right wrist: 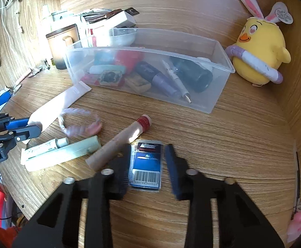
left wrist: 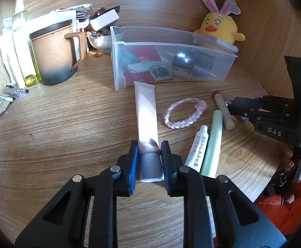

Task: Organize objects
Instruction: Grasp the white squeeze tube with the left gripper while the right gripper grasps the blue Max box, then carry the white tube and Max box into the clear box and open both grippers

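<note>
1. The left gripper [left wrist: 149, 155] is clenched on the grey cap end of the pink cream tube [left wrist: 146, 113], its blue pads pressed to both sides of the neck; the tube lies flat on the wooden desk [left wrist: 67, 124], its crimped end pointing at the clear plastic bin [left wrist: 117, 62] and just short of the bin's front wall.
2. The right gripper [right wrist: 147, 159] stands released, its fingers spread on either side of a blue blister pack [right wrist: 147, 165] that lies on the desk between them, touching neither finger clearly.
3. In front of the bin lie a braided pink bracelet [left wrist: 184, 113], a tan stick with a red cap [right wrist: 119, 140], a pale green tube [left wrist: 212, 144] and a small white ointment tube [left wrist: 197, 148]; the last two rest side by side.
4. The bin already holds several small items, among them a pen [right wrist: 177, 80] and a dark jar [right wrist: 191, 74].
5. A yellow chick plush [right wrist: 260, 55] sits beside the bin's right end; a brown mug [left wrist: 53, 53] stands off its left end.
</note>
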